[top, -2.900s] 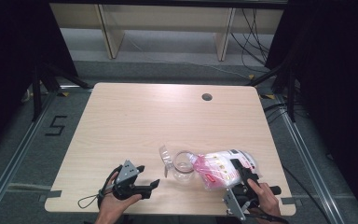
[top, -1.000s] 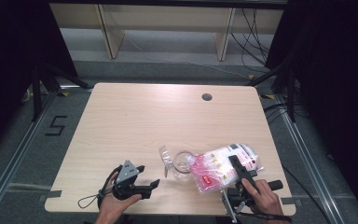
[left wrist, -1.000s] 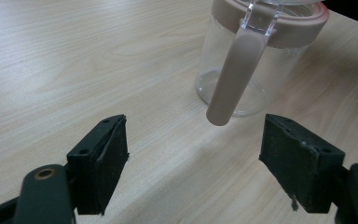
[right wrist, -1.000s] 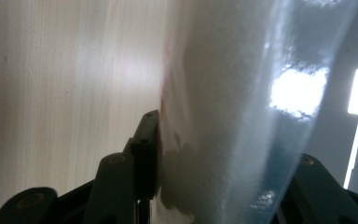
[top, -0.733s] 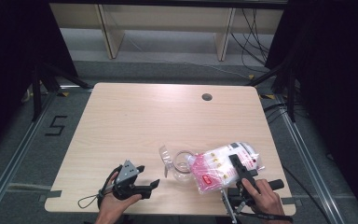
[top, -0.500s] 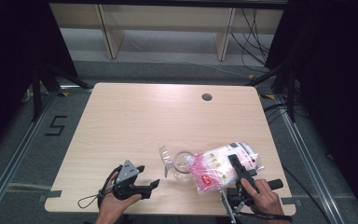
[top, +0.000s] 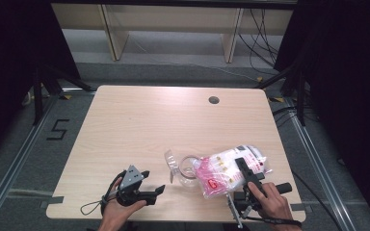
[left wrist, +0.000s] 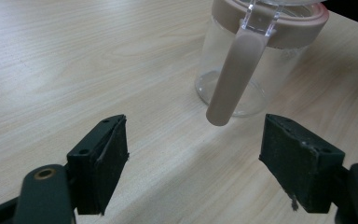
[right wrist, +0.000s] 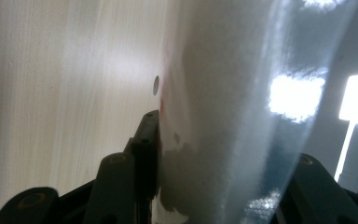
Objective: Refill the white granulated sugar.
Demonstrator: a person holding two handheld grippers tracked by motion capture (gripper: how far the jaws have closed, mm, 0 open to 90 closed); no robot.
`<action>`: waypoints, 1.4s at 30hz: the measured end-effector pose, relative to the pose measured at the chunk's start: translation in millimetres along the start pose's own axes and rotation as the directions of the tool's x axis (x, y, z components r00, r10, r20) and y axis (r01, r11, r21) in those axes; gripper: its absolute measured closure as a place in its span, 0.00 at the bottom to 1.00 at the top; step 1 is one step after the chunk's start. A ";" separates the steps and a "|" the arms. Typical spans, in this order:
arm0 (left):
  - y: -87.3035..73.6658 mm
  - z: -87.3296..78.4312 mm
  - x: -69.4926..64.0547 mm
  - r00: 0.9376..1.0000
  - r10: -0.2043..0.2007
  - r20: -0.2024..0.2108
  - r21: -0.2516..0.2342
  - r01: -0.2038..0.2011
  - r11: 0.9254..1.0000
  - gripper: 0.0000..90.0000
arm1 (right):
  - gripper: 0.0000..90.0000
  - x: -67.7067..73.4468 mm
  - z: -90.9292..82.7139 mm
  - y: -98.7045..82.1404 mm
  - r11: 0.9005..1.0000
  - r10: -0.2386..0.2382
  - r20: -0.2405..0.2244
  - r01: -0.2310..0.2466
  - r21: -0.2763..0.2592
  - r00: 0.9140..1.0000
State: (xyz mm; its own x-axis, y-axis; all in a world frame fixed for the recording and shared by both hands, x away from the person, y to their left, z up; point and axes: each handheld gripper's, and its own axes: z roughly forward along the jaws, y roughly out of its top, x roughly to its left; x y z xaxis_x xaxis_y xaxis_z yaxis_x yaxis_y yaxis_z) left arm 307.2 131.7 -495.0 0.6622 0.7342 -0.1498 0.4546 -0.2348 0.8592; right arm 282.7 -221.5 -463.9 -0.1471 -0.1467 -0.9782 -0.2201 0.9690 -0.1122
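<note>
Your right claw [top: 243,168] grips the plastic bag [top: 229,169] across its middle, one black jaw pressed flat to the film in the right gripper view. Since about three seconds ago you have lifted and tipped that bag: it lay lower and flatter near the desk's front edge, and now it slants up toward the right, its lower end over the mouth of the jar [top: 189,168]. Through the last second it has barely shifted. I judge you are lining up to pour, and the bag's low end must clear the rim before you tilt further.

Your left claw [top: 156,192] rests open on the desk [top: 139,125], just left of the jar, its jaws spread wide with nothing between them.

The bag is thin, crinkly, clear film with pink print and small pale pieces inside; up close it blurs to a glossy grey sheet, so I cannot tell if it is open. The jar [left wrist: 249,70] is clear, round and smooth, with a tan rim and clasp [left wrist: 235,79]; its clear lid [top: 173,162] seems flipped open. The desk is pale wood grain.
</note>
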 end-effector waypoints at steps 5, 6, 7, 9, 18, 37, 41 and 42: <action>0.1 0.0 0.1 1.000 0.000 0.000 0.001 0.000 1.000 0.25 | 0.62 -4.4 -1.3 -1.1 0.999 -0.033 0.004 0.033 0.014 0.999; 0.1 0.0 0.0 1.000 0.000 0.000 0.001 0.000 1.000 0.25 | 0.62 -5.4 -0.4 -2.6 0.999 -0.053 0.015 0.053 -0.001 0.999; 0.1 0.0 0.0 1.000 0.000 0.000 0.001 0.000 1.000 0.25 | 0.62 -1.9 -1.4 -3.6 1.000 0.000 0.004 0.000 0.016 1.000; 0.1 0.0 0.0 1.000 0.000 0.000 0.001 0.000 1.000 0.25 | 0.62 -2.5 -1.5 -3.9 1.000 -0.006 0.004 0.006 0.015 1.000; 0.0 0.0 0.1 1.000 0.000 0.000 0.001 0.000 1.000 0.25 | 0.62 -2.5 -3.7 -1.7 0.998 -0.057 0.004 0.057 0.021 0.998; -0.2 0.7 -0.4 1.000 -0.013 0.002 0.001 0.013 1.000 0.25 | 0.63 -4.4 -4.9 0.3 0.995 -0.079 -0.016 0.079 0.064 0.997; -0.3 0.7 -0.3 1.000 -0.013 0.002 0.001 0.013 1.000 0.25 | 0.63 -7.8 -2.9 1.2 0.988 -0.145 -0.014 0.145 0.050 0.989; -0.3 0.6 -0.2 1.000 -0.014 0.002 0.001 0.014 1.000 0.25 | 0.63 -6.4 -2.5 1.4 0.991 -0.124 -0.016 0.125 0.046 0.992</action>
State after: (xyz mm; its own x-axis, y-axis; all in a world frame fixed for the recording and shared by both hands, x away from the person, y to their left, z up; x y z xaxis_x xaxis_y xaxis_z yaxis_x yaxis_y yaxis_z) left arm 307.3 131.3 -495.5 0.6573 0.7358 -0.1628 0.4644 -0.2254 0.8564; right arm 280.9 -219.6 -457.3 -0.1339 -0.2691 -0.9538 -0.1925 0.9512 -0.2413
